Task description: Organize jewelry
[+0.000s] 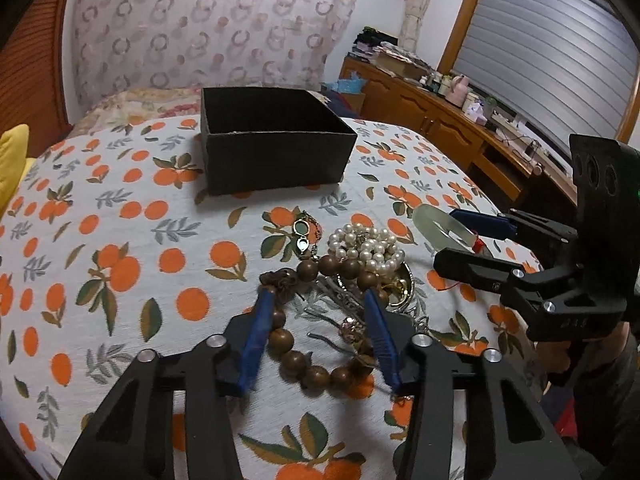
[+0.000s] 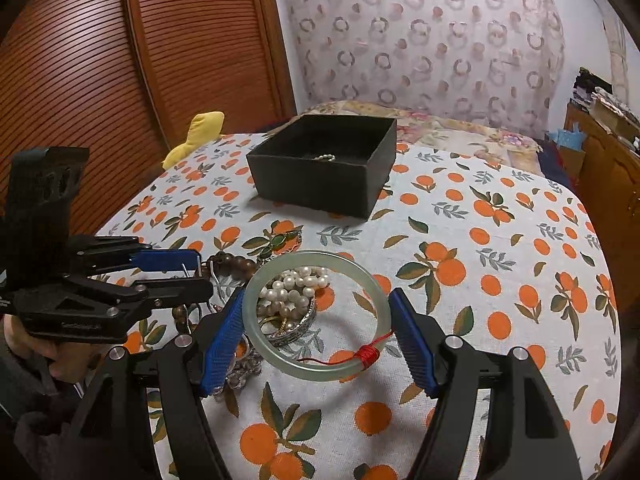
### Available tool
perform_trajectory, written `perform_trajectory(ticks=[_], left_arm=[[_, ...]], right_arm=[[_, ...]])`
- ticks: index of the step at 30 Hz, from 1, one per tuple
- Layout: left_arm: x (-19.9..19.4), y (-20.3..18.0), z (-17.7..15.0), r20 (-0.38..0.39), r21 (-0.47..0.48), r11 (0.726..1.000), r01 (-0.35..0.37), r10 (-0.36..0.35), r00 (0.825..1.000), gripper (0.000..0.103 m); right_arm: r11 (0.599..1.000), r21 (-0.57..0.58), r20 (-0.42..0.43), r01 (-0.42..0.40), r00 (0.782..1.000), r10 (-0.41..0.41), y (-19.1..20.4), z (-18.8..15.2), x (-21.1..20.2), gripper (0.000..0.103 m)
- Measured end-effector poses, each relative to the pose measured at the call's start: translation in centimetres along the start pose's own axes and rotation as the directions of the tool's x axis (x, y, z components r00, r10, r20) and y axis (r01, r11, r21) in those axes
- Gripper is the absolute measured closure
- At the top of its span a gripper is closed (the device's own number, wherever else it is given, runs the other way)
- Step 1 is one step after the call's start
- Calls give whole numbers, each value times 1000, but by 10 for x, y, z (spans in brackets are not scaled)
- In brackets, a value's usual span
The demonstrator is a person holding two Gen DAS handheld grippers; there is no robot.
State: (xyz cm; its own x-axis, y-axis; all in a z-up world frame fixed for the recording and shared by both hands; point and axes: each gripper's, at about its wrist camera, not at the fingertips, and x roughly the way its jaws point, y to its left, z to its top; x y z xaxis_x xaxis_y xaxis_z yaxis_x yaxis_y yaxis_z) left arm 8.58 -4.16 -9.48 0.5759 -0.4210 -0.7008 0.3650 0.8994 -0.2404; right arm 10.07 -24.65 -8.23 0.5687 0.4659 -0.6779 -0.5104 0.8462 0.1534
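Observation:
A jewelry pile lies on the orange-print tablecloth (image 1: 120, 208): white pearls (image 1: 366, 248), a brown wooden bead bracelet (image 1: 308, 360), a green pendant chain (image 1: 302, 232). My left gripper (image 1: 318, 304) is open, its blue fingers astride the bead bracelet. A pale jade bangle (image 2: 316, 316) with a red thread knot (image 2: 370, 354) sits between the open fingers of my right gripper (image 2: 318, 314), which also shows in the left wrist view (image 1: 456, 236). The black box (image 2: 324, 164) stands behind the pile, with a small pearl piece (image 2: 324, 157) inside.
A yellow cloth (image 2: 200, 136) lies at the table's far left edge. A wooden louvred door (image 2: 120, 80) is on the left. A wooden sideboard (image 1: 440, 120) with clutter stands on the right below a shuttered window.

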Motion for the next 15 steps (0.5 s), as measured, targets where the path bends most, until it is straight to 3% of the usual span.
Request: perform_trajectory(ticks=[8,15], left_arm=[[6,-8,0,-12,14,1000,17,-17,1000,78],[-9,-14,1,30,26,998,60,-61,998,93]], right_arm=[[1000,2,-10,2,1000,-2,0,-2,0,29],[1000,1,-13,1,1000,-1,0,-3,0,29]])
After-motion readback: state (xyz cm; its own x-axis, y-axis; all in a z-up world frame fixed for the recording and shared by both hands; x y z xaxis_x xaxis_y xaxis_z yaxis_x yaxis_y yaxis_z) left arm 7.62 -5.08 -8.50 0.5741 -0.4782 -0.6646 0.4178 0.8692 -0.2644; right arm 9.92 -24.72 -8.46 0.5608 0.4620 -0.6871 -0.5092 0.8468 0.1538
